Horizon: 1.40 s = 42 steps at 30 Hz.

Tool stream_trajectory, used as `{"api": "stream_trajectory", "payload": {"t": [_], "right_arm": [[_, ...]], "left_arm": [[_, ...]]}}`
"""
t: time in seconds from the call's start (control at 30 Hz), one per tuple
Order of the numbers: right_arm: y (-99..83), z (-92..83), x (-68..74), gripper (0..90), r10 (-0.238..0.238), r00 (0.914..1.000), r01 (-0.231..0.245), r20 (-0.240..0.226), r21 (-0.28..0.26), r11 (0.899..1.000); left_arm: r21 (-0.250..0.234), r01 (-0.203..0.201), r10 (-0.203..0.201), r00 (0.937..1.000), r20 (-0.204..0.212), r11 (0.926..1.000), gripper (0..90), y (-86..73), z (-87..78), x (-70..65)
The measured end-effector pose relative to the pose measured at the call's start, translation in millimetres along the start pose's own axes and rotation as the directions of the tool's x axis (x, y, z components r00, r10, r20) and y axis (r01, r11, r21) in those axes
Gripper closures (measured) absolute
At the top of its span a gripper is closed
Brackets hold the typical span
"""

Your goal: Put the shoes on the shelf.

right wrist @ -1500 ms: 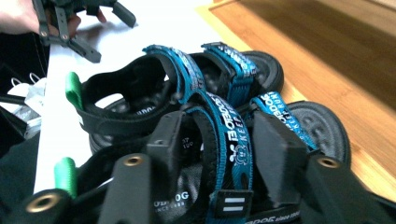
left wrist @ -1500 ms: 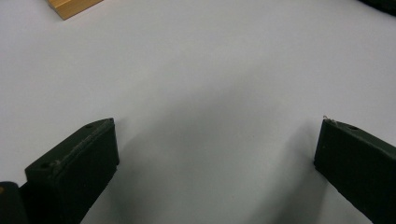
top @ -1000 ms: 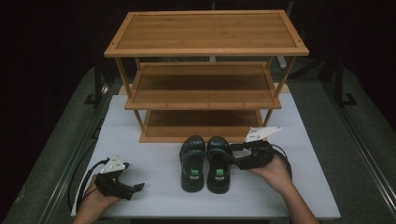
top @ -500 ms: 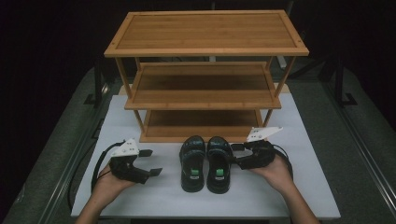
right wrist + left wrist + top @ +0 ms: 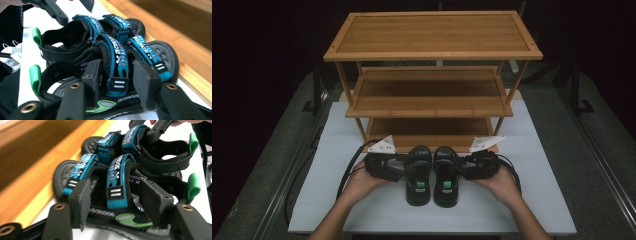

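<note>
A pair of black sandals with blue straps and green heel tabs stands side by side, toes toward the rack, on the white table. In the high view my left gripper is against the outer side of the left sandal, and my right gripper is against the right sandal. In the left gripper view the left gripper is open, its jaws straddling the left sandal's blue strap. The right gripper is likewise open astride the right sandal's strap.
A three-tier bamboo shoe rack stands just behind the sandals, its low shelf close to their toes. Black cables loop from both grippers over the table. Dark floor lies beyond the table edges.
My left gripper has travelled from the table's front left corner rightward up to the left sandal. The right gripper has stayed at the right sandal.
</note>
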State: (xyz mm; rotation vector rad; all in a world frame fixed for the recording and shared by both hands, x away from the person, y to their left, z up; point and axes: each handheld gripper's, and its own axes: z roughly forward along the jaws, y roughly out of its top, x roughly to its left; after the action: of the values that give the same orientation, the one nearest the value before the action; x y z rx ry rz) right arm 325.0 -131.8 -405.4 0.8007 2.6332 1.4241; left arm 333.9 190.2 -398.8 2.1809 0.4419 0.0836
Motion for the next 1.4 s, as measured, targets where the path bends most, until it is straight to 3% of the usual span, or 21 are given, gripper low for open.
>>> {"api": "stream_trajectory", "payload": {"t": [0.13,0.3,0.47,0.7,1.0,1.13,1.2,1.27,1.4], "right_arm": [[0.1,3.3,0.9,65.2,0.005,1.0,-0.005,-0.003,0.005,1.0],[2.4,5.2,3.2,68.7,0.013,0.9998,-0.013,0.016,-0.002,1.0],[9.9,4.0,3.5,69.4,0.02,0.9987,-0.019,0.047,-0.027,0.999],[26.9,6.5,-6.4,69.6,0.009,0.9956,-0.001,0.093,-0.083,0.997],[39.1,20.6,-35.2,69.6,0.001,0.9823,0.033,0.187,-0.178,0.983],[39.2,29.1,-42.9,69.6,-0.011,0.9763,0.05,0.216,-0.177,0.983],[36.8,32.1,-45.5,69.6,-0.007,0.9769,0.045,0.214,-0.175,0.984],[34.8,33.0,-47.0,69.5,0.003,0.9794,0.036,0.202,-0.189,0.981],[33.9,33.0,-44.3,69.0,-0.012,0.9825,0.042,0.186,-0.158,0.987]], "left_arm": [[0.006,-0.017,0.017,0.9998,0.012,0.9998,58.9,-1.0,8.3,-0.9],[-0.002,-0.054,0.054,0.9982,-0.025,0.9986,68.9,3.9,8.5,-5.1],[-0.042,-0.059,0.055,0.9939,-0.096,0.9974,70.3,10.3,2.4,-3.6],[-0.083,-0.08,0.066,0.984,-0.166,0.9933,70.4,25.8,-4.2,11.2],[-0.122,-0.088,0.057,0.9695,-0.238,0.9886,70.4,29.3,12.5,38.2],[-0.128,-0.097,0.06,0.9609,-0.271,0.987,70.4,25.1,20.3,44.9],[-0.127,-0.098,0.059,0.9591,-0.277,0.9871,70.3,23.0,23.0,46.5],[-0.14,-0.088,0.048,0.9617,-0.27,0.9862,70.2,21.5,23.6,47.7],[-0.126,-0.084,0.05,0.9663,-0.252,0.9884,70.0,17.8,22.8,46.5]]}}
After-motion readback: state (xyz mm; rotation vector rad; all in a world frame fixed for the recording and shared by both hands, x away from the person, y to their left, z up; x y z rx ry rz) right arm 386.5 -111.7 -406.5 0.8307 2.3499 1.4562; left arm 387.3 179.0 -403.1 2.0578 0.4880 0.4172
